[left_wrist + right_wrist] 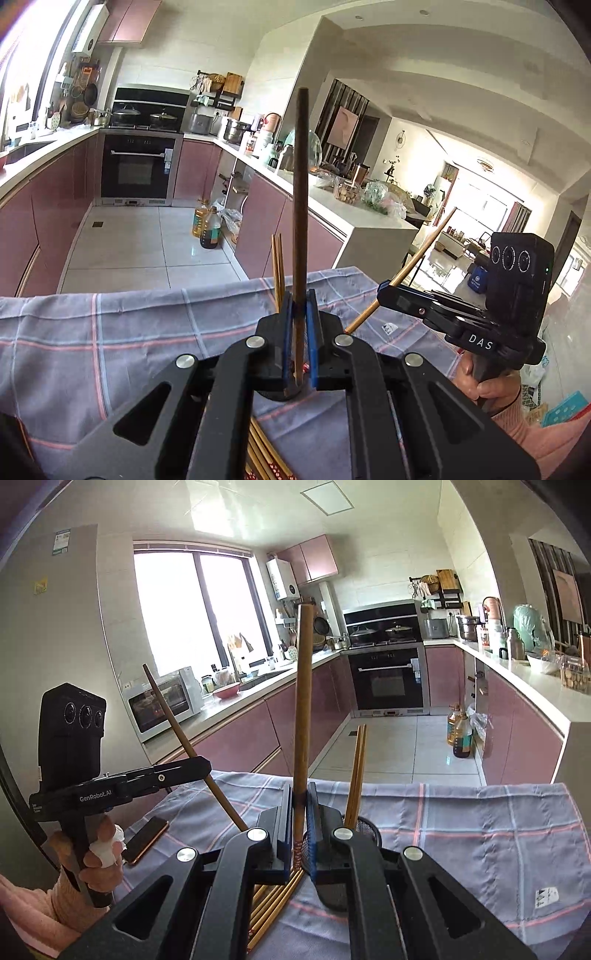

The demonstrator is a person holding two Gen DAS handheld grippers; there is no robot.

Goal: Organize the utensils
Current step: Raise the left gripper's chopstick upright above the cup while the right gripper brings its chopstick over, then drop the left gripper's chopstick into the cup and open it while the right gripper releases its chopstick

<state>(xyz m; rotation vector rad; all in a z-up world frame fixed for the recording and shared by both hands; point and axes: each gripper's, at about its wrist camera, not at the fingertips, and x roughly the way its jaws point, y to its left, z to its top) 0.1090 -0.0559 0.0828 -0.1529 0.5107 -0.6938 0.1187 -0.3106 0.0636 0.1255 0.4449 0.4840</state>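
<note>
left gripper (300, 332): your jaws are clenched on a dark brown chopstick (301, 206) — it stands nearly upright through the middle of the left wrist frame, tip up near the top centre.
right gripper (299, 823): same deal here, jaws clamped tight on a lighter bamboo chopstick (303, 701), upright in the centre of the right wrist frame with its patterned end down between the pads.
how they look to each other: in the left wrist view your right gripper sits at the right edge, its chopstick slanting up to the right; in the right wrist view your left gripper (207, 766) is at the left, its stick leaning up to the left.
holder (364, 830): a dark mesh cup just right of the right jaws, mostly hidden — a pair of chopsticks (358, 771) stands in it.
loose chopsticks (273, 904): a bundle lies flat on the cloth at the bottom centre, under the right gripper.
bench (480, 830): covered in a grey-blue checked cloth with pink lines, filling the lower half of both frames.
phone (146, 840): lying on the cloth at lower left of the right wrist frame, beside your left hand (98, 860).
</note>
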